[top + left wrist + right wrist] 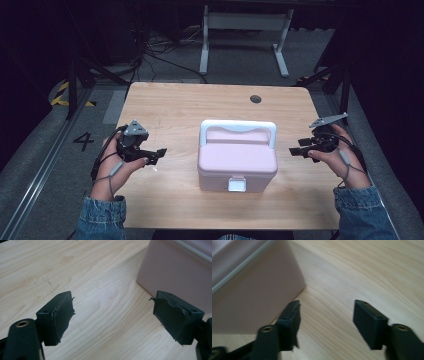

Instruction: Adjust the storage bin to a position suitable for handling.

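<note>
Pink box (237, 162) sits dead center on the table (165, 107), white handle at 12 o'clock. Left gripper (156, 155) at 9, right gripper (296, 150) at 3, both jaws spread wide, holding nothing.

Both forearms wore blue denim sleeves with frayed cuffs. The left gripper (156, 155) and right gripper (296, 150) were black, each topped by a grey three-cornered plate, with a grey cable trailing over the hand. Close up, the jaw blocks carried worn black pads (62, 315) with ragged edges and brass-ringed screw holes
</note>
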`<state>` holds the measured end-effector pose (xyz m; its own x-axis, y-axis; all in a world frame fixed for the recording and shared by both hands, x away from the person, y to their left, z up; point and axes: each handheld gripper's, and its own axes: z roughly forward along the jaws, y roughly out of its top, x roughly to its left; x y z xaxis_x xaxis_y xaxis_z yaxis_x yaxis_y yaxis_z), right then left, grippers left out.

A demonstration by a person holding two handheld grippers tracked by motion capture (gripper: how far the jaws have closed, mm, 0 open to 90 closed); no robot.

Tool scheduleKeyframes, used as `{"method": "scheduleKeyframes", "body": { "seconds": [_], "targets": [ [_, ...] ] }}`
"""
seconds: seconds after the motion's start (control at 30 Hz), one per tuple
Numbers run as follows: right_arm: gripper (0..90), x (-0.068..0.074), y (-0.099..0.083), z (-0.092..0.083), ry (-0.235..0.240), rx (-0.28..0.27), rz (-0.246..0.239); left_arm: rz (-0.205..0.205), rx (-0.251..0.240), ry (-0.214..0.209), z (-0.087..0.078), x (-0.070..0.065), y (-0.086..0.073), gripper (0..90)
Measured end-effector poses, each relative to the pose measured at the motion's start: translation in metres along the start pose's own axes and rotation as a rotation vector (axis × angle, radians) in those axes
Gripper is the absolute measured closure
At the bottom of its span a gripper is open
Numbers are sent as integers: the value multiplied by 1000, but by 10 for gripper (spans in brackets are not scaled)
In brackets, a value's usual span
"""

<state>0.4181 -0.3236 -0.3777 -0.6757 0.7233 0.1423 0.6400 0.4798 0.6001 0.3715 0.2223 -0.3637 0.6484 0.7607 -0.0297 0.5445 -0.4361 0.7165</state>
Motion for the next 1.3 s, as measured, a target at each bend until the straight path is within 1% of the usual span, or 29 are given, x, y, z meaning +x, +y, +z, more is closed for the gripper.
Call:
{"method": "scheduleKeyframes", "body": {
  "seconds": [0.07, 0.1, 0.13, 0.2, 0.23, 0.27, 0.3, 0.33, 0.37, 0.43, 0.47, 0.5, 0.53, 0.57, 0.67, 0.7, 0.73, 0.77, 0.83, 0.9, 0.93, 0.97, 1.0, 1.03, 1.13, 1.2, 1.23, 1.27, 1.3],
  "targets": [
    [487, 0, 0, 2, -2, 4, -50, 1, -1, -6, 0, -1, 1, 231],
    [494, 0, 0, 2, -22, 12, -75, 2, 10, -15, 0, -3, 2, 266],
    [506, 0, 0, 1, -29, 6, -72, 9, 17, -18, 0, -3, 3, 287],
    [508, 0, -1, -1, -34, -11, -75, 2, 21, -23, 1, -3, 3, 302],
    [506, -1, -1, -2, -35, -21, -78, 2, 21, -23, 1, -3, 3, 330],
    [506, -1, -1, -2, -35, -21, -78, -6, 28, -36, 1, -3, 4, 330],
    [497, -1, -2, -3, -35, -28, -80, -6, 16, -49, 2, -3, 4, 358],
    [497, -1, -2, -3, -35, -28, -80, -6, 16, -49, 2, -3, 4, 360],
    [498, -1, -3, -4, -31, -29, -56, -9, 13, -53, 3, -4, 5, 378],
    [497, -1, -4, -4, -29, -26, -48, -4, 7, -59, 3, -4, 6, 398],
    [487, -1, -5, -5, -33, -28, -60, 1, -22, -59, 2, -5, 8, 401],
    [482, 0, -5, -5, -32, -31, -59, 1, -22, -59, 2, -5, 8, 412],
    [477, 0, -5, -6, -33, -33, -58, 8, -50, -78, 0, -7, 10, 422],
    [470, 0, -5, -7, -37, -37, -58, 13, -67, -84, 0, -8, 11, 422],
    [469, 0, -7, -8, -41, -39, -51, -15, -125, -137, -1, -12, 16, 422],
    [469, 0, -7, -8, -41, -39, -51, -15, -125, -137, -1, -12, 16, 418],
    [468, 0, -8, -9, -43, -39, -41, -16, -150, -143, -1, -15, 19, 417],
    [468, 0, -9, -10, -42, -39, -41, -16, -150, -143, -1, -15, 19, 414],
    [468, 1, -11, -10, -37, -42, -37, -1, -150, -130, -1, -18, 23, 404],
    [468, 2, -12, -11, -39, -45, -31, 48, -162, -106, 0, -20, 26, 397],
    [468, 2, -13, -12, -40, -46, -29, 64, -162, -100, 1, -20, 28, 397],
    [468, 3, -14, -12, -41, -48, -30, 61, -167, -107, 1, -21, 30, 398],
    [468, 3, -15, -12, -39, -49, -28, 74, -173, -110, 0, -22, 32, 398],
    [468, 3, -16, -12, -37, -47, -25, 70, -185, -116, 0, -24, 34, 398],
    [466, 3, -20, -12, -41, -41, -17, 112, -220, -142, 1, -30, 41, 400],
    [464, 3, -22, -11, -42, -36, -11, 122, -236, -158, 2, -35, 47, 401],
    [464, 3, -22, -11, -42, -36, -11, 122, -236, -158, 2, -35, 47, 400],
    [464, 3, -22, -11, -42, -36, -11, 122, -246, -175, 3, -38, 50, 400],
    [463, 4, -24, -12, -45, -36, -8, 112, -261, -212, 7, -42, 55, 399]
  ]
}}
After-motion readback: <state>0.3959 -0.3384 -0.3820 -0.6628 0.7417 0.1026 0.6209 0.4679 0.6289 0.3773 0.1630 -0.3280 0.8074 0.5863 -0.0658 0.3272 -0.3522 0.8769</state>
